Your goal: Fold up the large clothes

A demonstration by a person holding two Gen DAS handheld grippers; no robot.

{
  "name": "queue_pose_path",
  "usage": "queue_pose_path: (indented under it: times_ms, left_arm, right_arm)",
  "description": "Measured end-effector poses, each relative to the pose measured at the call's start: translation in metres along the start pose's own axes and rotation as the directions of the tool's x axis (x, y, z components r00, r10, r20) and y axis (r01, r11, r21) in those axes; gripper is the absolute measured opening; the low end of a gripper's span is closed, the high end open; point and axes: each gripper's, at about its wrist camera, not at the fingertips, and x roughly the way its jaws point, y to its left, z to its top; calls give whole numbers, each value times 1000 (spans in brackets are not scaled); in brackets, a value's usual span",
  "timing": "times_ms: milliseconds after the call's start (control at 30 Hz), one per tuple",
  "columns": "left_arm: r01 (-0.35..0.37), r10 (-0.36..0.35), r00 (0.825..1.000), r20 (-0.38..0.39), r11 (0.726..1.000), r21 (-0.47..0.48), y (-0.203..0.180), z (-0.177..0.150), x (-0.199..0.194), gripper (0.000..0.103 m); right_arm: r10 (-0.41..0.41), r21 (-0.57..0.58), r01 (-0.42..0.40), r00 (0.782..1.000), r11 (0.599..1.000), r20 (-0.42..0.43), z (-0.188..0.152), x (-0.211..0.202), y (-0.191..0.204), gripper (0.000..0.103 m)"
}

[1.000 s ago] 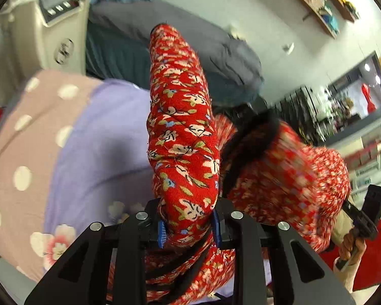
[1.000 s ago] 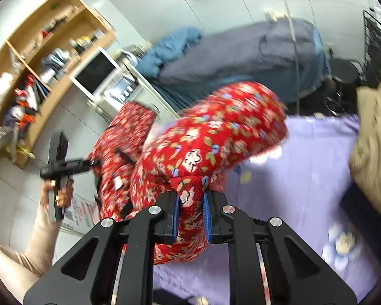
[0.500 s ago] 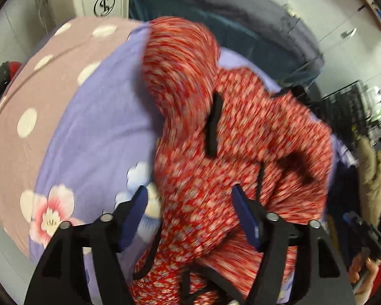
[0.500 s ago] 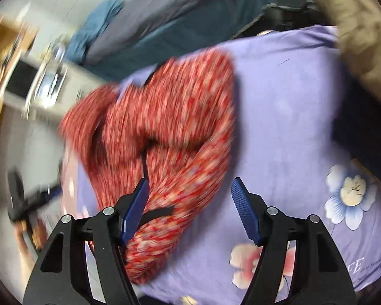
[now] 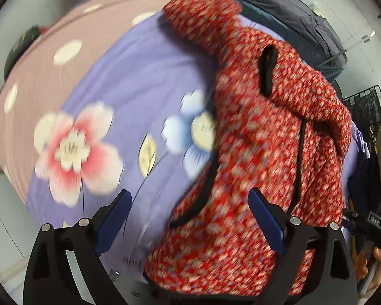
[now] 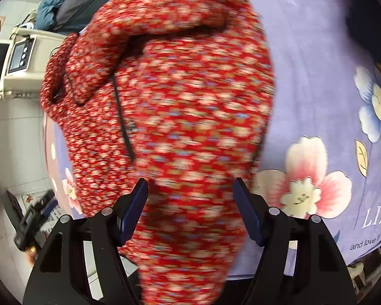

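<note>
A red floral-print padded garment with black trim [image 5: 261, 132] lies crumpled on a lilac bedsheet printed with pink and blue flowers [image 5: 129, 81]. The left gripper [image 5: 190, 218] hangs over it with blue-padded jaws that have just been opening, now spread wide; the hem lies between them, nearer the right-hand pad, unpinched. The right gripper [image 6: 190, 211] also shows jaws spread apart, with the garment [image 6: 180, 96] bulging up between them, neither pad visibly pressing it.
</note>
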Motion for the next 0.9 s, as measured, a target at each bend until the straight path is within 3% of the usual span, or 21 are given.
queue_pose_path:
  times_ms: [100,167,200,267,367,467,567,600,667,700,733,767,900]
  left_arm:
    - [5,-5,1000,-15,1000,-8,16,-20,11,91]
    - [5,-5,1000,-15,1000,4,22,-29,16,91]
    - [2,-2,1000,-17,1000,20,26,-35,23,91]
    - [-9,11,999,-46,999,39,29,-42,36,91]
    - [8,-4,998,-67,999,53,24,-52,54,91]
    - [47,-42,995,-86,997,55,8,-55,67,91]
    - [124,-109,981,-160,989,83,-20,-56,83,88]
    - [74,-51,985,-163,988,135,-36,-58,87,88]
    - [11,24,986,-163,977,212,-52,-61,93,88]
    - [-15,57,985,-165,970,243,-58,-62,95,88]
    - [-28,72,984,-166,967,254,-60,-63,95,86]
    - [-27,72,983,-167,966,256,-61,-62,94,84]
    - [9,29,986,-164,973,229,-49,-57,73,68]
  right_arm:
    - [77,65,-80,996,995,50,-3,-13,-42,70]
    - [101,75,-106,992,992,72,-10,-15,-65,81]
    - [113,73,-118,991,990,73,-16,-12,-79,81]
    - [134,46,-134,991,990,6,-28,5,-99,81]
    - [182,14,-182,981,983,-67,-43,32,-98,81]
    - [298,49,-295,953,954,-59,-47,52,-89,81]
    - [289,42,-287,956,957,-51,-42,65,-70,83]
    - [291,11,-291,955,957,-49,-40,67,-59,82]
    - [347,-10,-348,936,937,-63,-37,70,-47,47]
    - [329,-21,-331,942,943,-69,-37,71,-39,44]
    - [308,-57,-312,949,948,-63,-36,70,-29,31]
    - [286,-97,-291,956,952,-59,-36,65,-21,24]
    - [250,-163,-249,968,955,-11,-40,22,-12,17]
